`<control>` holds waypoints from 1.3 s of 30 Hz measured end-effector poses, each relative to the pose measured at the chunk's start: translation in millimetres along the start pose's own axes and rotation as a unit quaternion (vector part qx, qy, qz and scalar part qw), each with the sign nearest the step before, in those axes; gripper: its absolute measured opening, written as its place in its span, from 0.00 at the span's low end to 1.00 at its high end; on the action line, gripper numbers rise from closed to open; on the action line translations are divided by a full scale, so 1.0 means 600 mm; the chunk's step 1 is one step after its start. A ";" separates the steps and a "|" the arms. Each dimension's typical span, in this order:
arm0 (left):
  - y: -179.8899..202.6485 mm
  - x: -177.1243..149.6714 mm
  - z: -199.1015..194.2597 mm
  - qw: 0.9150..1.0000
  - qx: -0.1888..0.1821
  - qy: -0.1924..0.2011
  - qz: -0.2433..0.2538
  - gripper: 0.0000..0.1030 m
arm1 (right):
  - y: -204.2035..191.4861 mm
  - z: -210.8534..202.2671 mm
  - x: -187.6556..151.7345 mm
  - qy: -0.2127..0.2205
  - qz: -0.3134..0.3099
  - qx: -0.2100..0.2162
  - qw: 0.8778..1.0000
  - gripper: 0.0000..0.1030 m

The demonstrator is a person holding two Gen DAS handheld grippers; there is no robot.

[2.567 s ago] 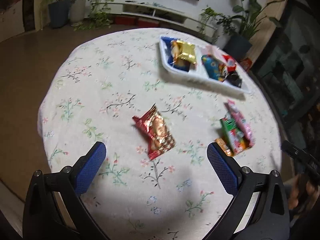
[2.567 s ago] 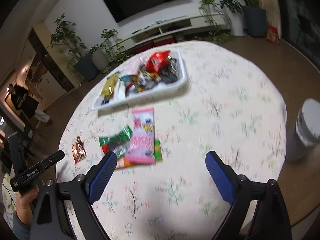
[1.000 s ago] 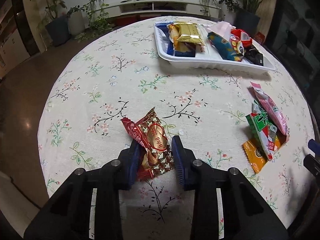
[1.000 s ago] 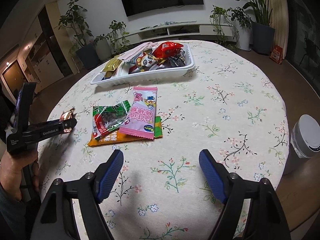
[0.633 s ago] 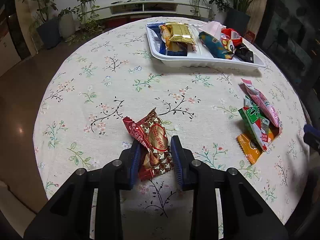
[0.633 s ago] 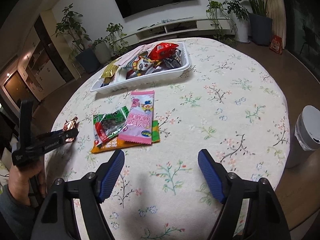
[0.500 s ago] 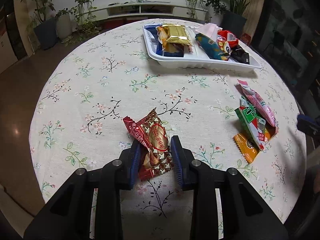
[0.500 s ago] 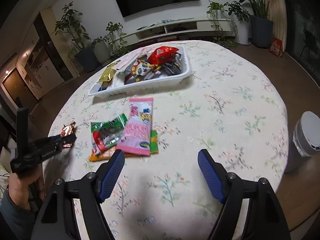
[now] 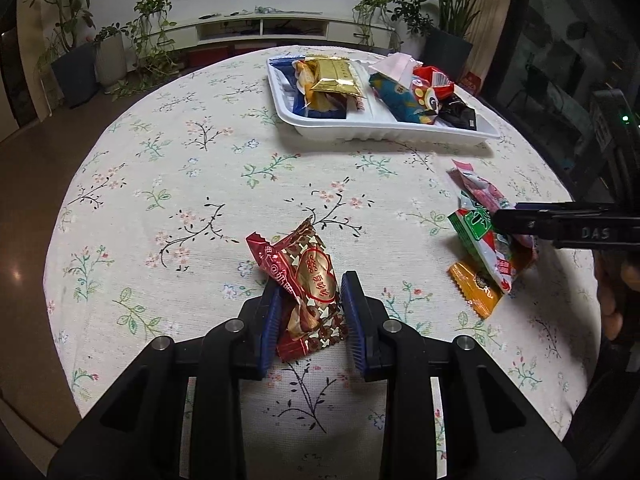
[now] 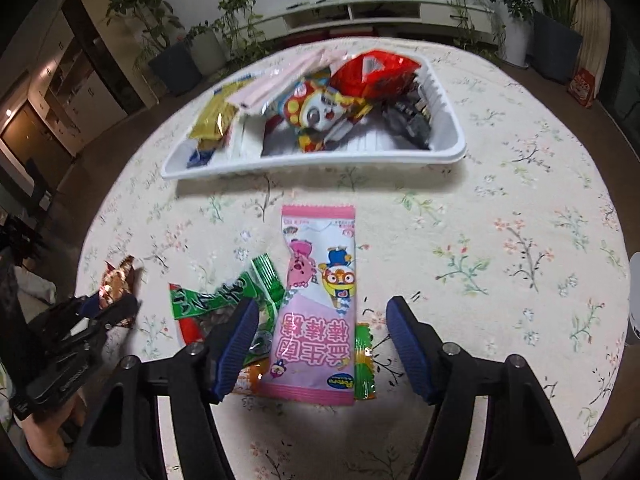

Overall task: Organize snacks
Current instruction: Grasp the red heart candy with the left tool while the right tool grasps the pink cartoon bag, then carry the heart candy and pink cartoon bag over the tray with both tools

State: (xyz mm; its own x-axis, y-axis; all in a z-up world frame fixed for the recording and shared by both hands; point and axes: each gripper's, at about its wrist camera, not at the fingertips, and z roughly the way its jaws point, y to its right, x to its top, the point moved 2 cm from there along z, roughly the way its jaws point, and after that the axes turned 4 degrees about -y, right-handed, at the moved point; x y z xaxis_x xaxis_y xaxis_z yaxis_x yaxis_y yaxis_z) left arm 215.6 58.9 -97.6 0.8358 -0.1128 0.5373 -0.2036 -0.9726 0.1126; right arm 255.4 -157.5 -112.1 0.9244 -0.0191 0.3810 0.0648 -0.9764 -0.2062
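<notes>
My left gripper (image 9: 311,314) is shut on a red and gold candy wrapper (image 9: 304,276) just above the floral tablecloth. My right gripper (image 10: 322,338) is open around the near end of a pink snack packet (image 10: 318,300), which lies on a green packet (image 10: 224,300) and an orange one (image 10: 365,360). The same pile shows in the left wrist view (image 9: 486,236), with my right gripper's side (image 9: 560,224) over it. A white two-compartment tray (image 10: 448,136) with several snacks stands at the far side of the table; it also shows in the left wrist view (image 9: 384,130).
The round table's edge (image 9: 60,240) drops to a brown floor on the left. A white bin (image 10: 634,300) stands past the right edge. Potted plants (image 9: 76,68) and a low TV shelf (image 9: 280,30) line the far wall.
My right gripper has moved forward and down onto the snack pile and now brackets the pink packet. My left gripper stays shut on the red wrapper and has barely moved.
</notes>
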 end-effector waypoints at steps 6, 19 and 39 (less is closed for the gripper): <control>0.005 0.000 0.000 1.000 -0.011 0.000 0.001 0.27 | -0.010 0.011 -0.002 -0.003 -0.022 -0.019 1.000 0.42; 0.009 0.000 0.002 1.000 -0.026 0.001 -0.001 0.27 | 0.006 -0.015 -0.025 0.020 -0.001 0.007 1.000 0.27; 0.009 0.183 -0.072 0.996 -0.066 0.059 0.000 0.27 | 0.101 -0.176 0.063 0.157 0.065 0.033 0.985 0.27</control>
State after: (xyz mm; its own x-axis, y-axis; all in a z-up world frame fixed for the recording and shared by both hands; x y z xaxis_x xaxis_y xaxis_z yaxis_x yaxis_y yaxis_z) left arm 284.1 49.9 -1.7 0.7719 -0.0817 0.6304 -0.2762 -0.9363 0.2170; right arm 254.6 -240.0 -15.1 0.7655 -0.2184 0.6053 -0.0123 -0.9454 -0.3256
